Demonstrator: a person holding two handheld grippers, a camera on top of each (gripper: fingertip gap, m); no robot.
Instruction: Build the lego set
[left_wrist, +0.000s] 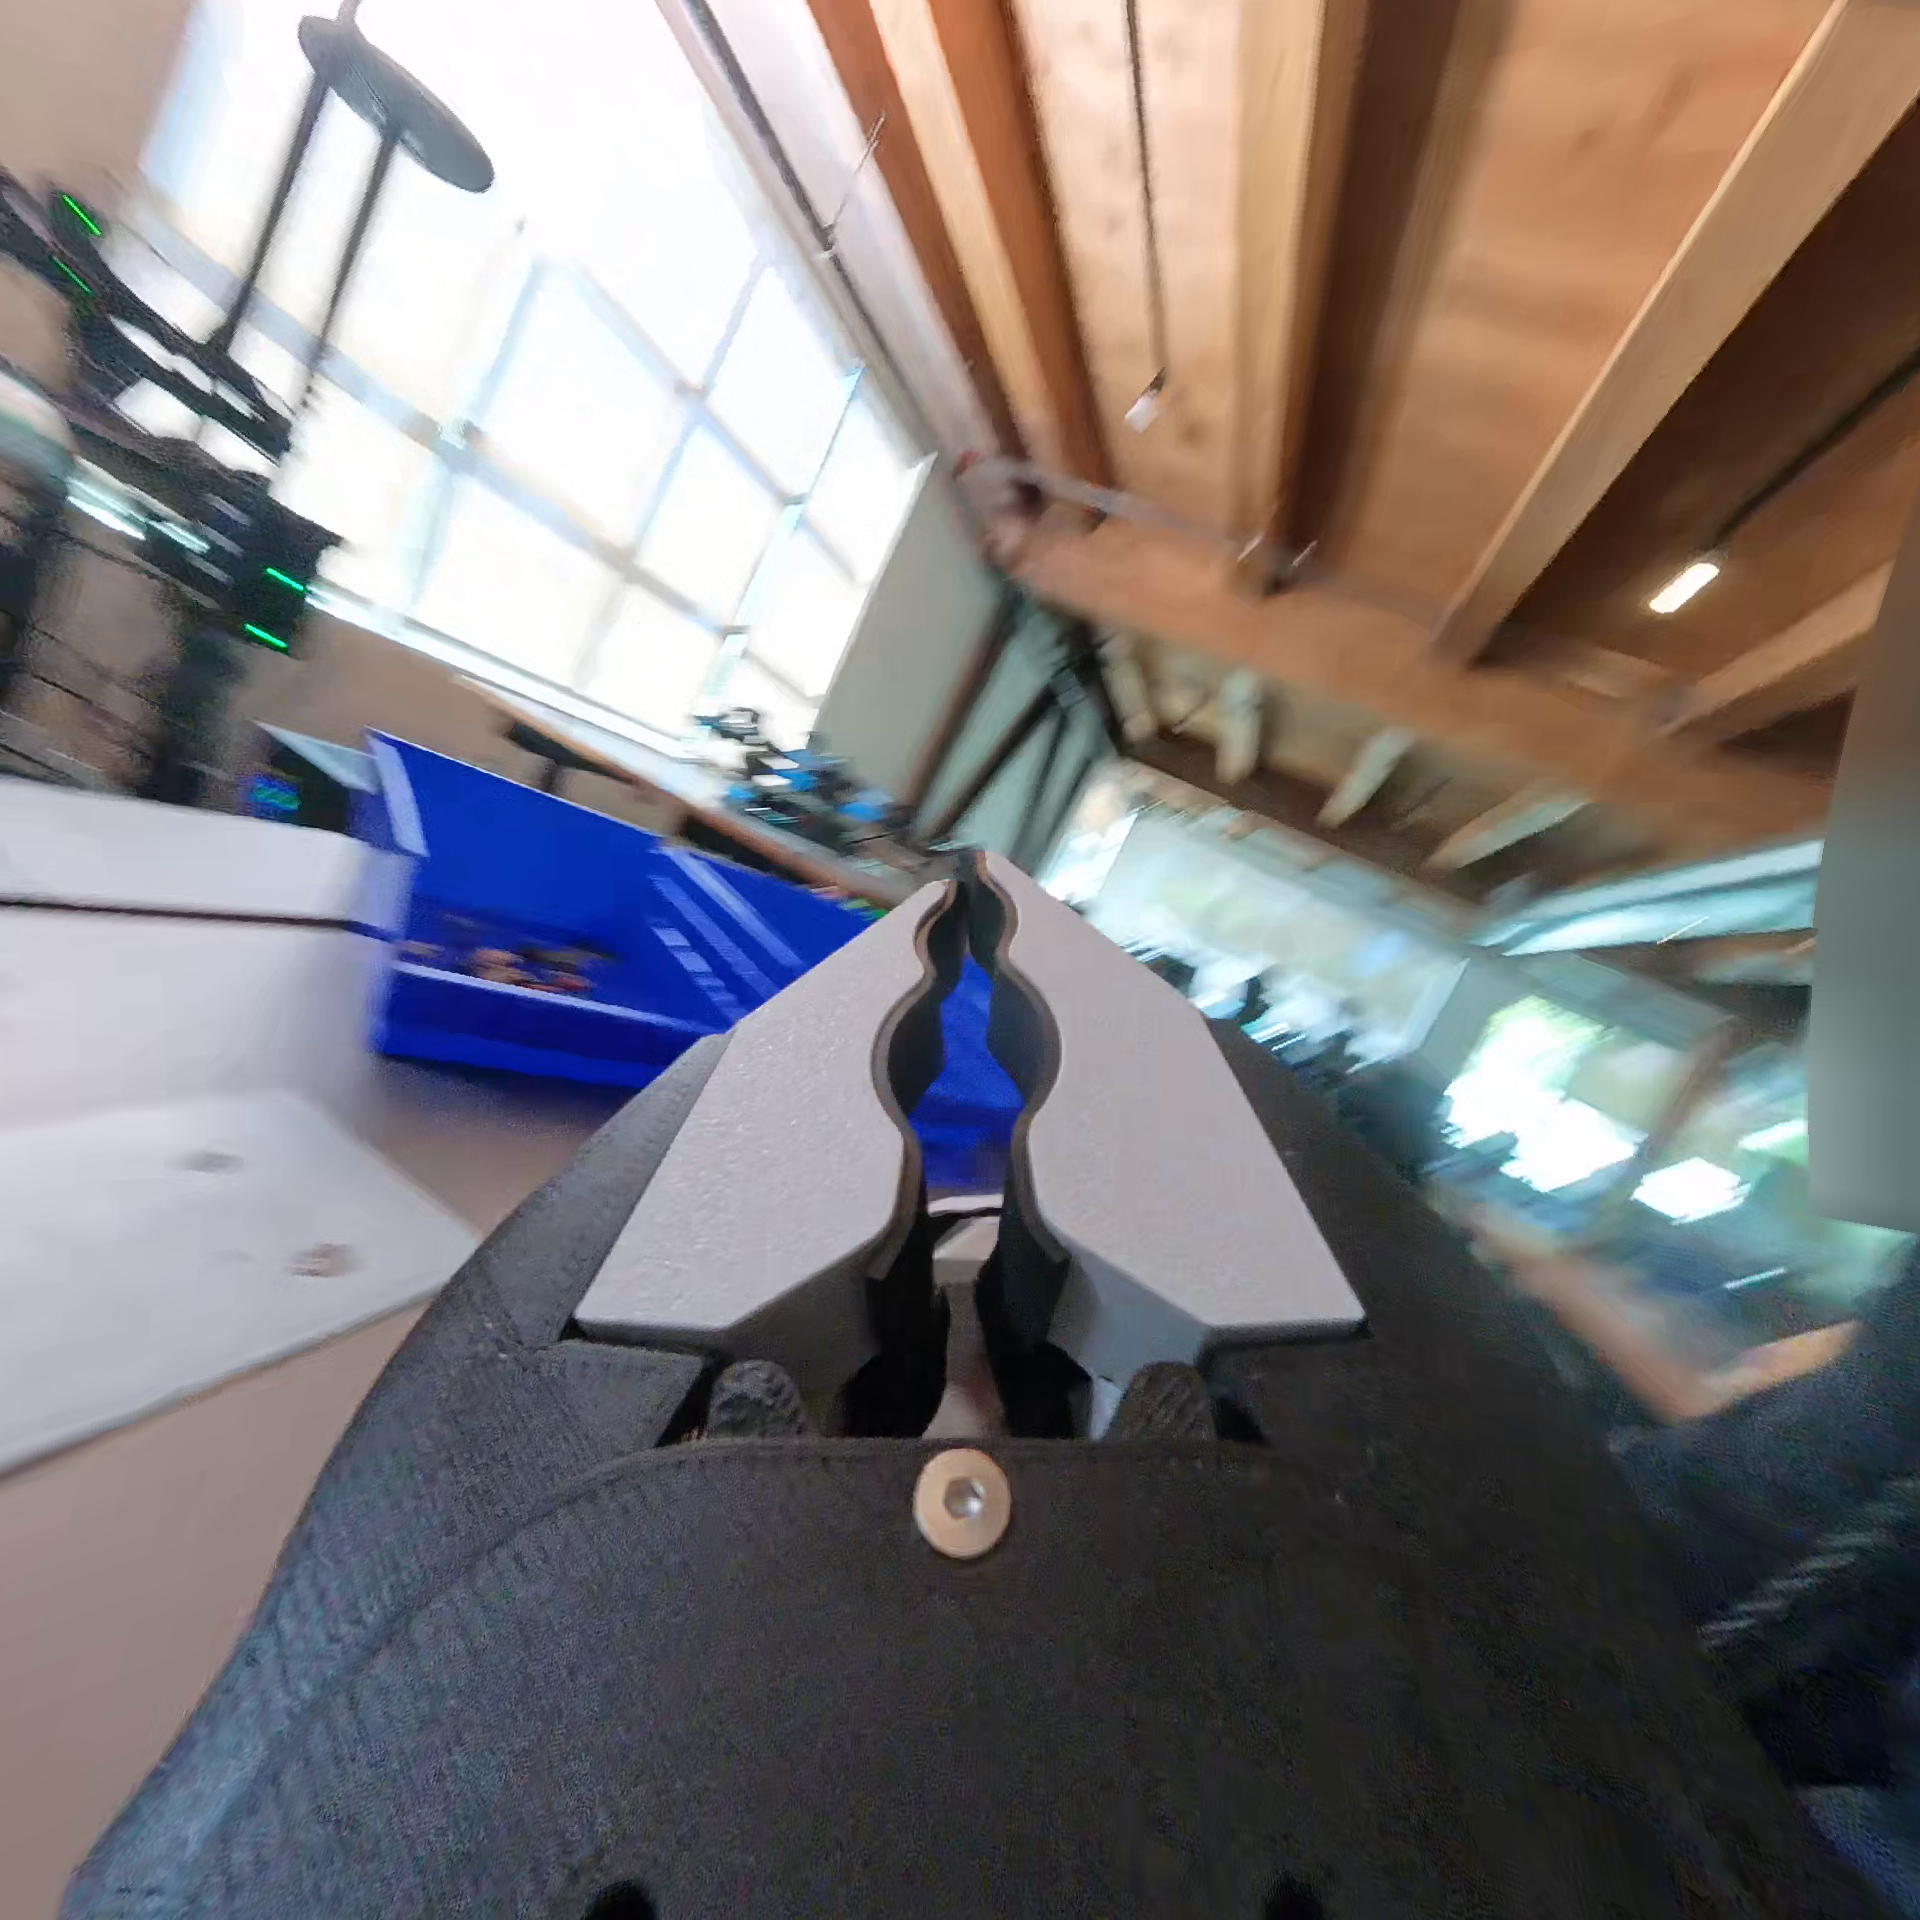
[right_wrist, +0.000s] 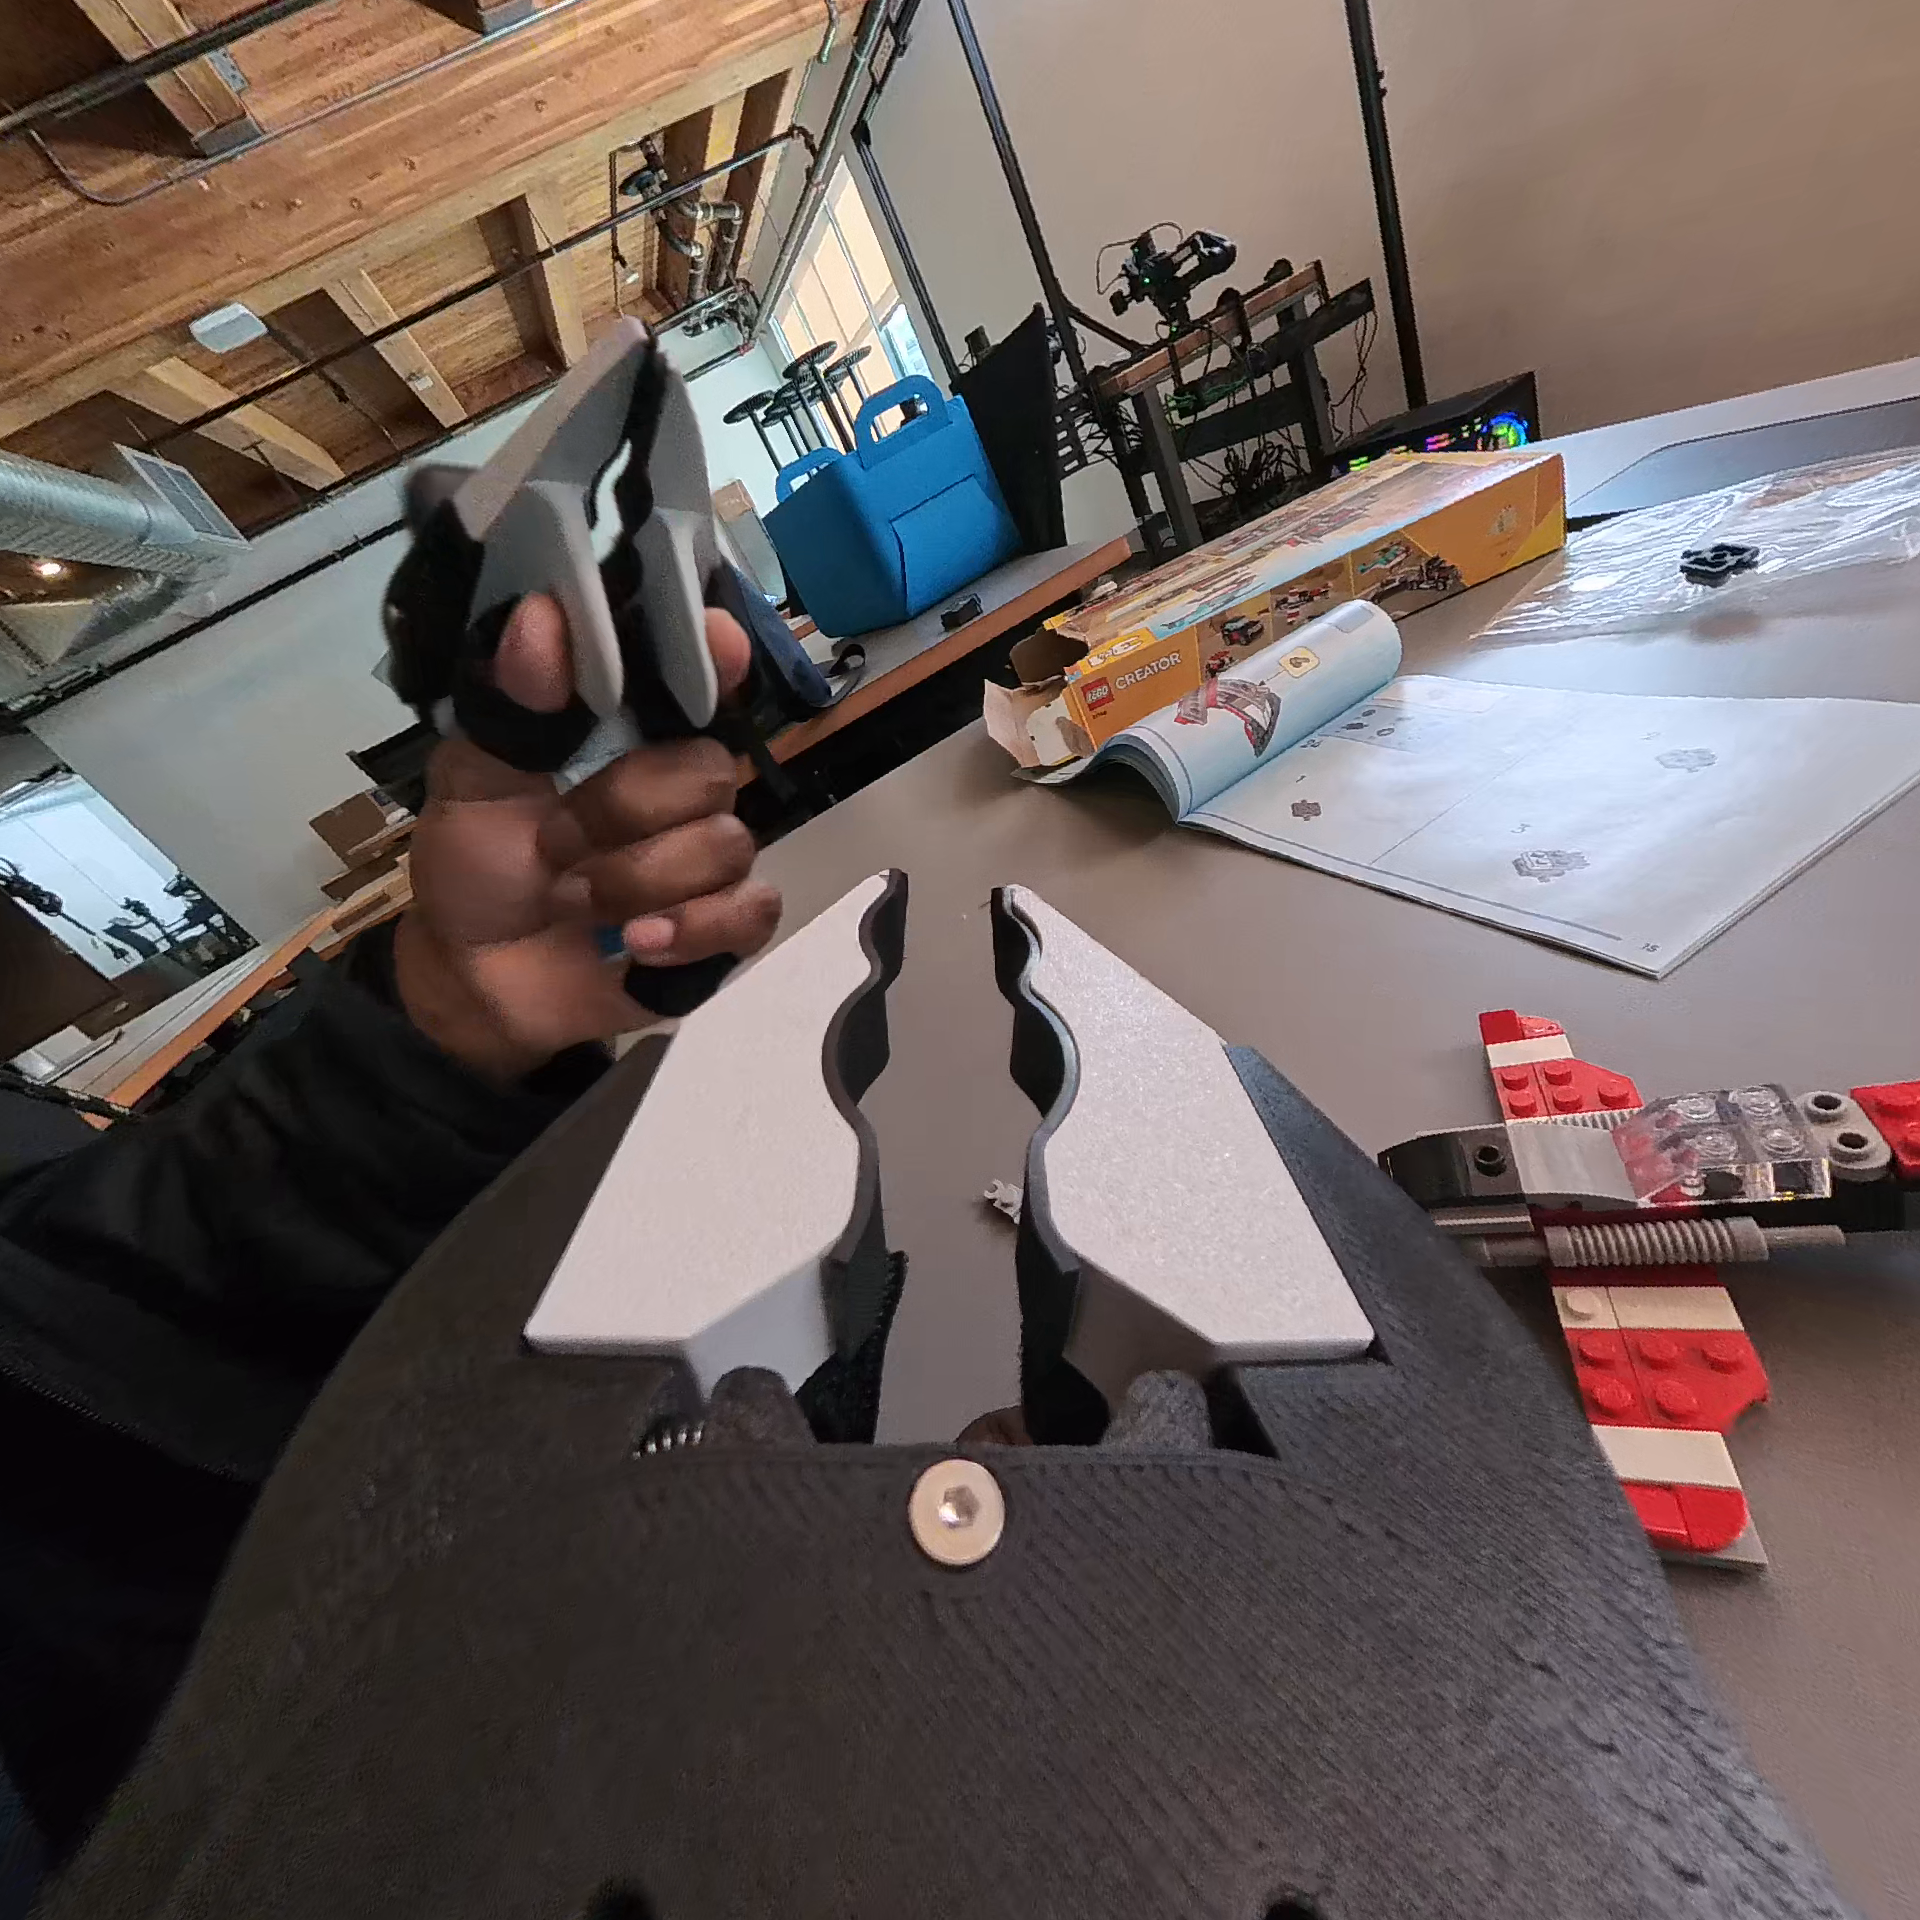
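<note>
A partly built red, white and grey lego plane (right_wrist: 1621, 1195) lies on the grey table (right_wrist: 1247, 997) at the right. A tiny light grey piece (right_wrist: 1003, 1195) lies on the table, seen between my right gripper's fingers. My right gripper (right_wrist: 945, 894) is open and empty, low over the table, left of the plane. My left gripper (right_wrist: 636, 348) is held up in a hand, off the table, with its jaws shut. In the blurred left wrist view the left gripper (left_wrist: 971, 868) points up at windows and ceiling, and nothing shows between its jaws.
An open instruction booklet (right_wrist: 1507, 790) lies behind the plane, with the yellow lego box (right_wrist: 1299, 582) beyond it. A small black piece (right_wrist: 1720, 561) sits on clear plastic at the far right. A blue bag (right_wrist: 894, 509) stands on another table. A blue box (left_wrist: 540, 935) shows in the left wrist view. My right fingertips sit around 12 centimeters from my left ones.
</note>
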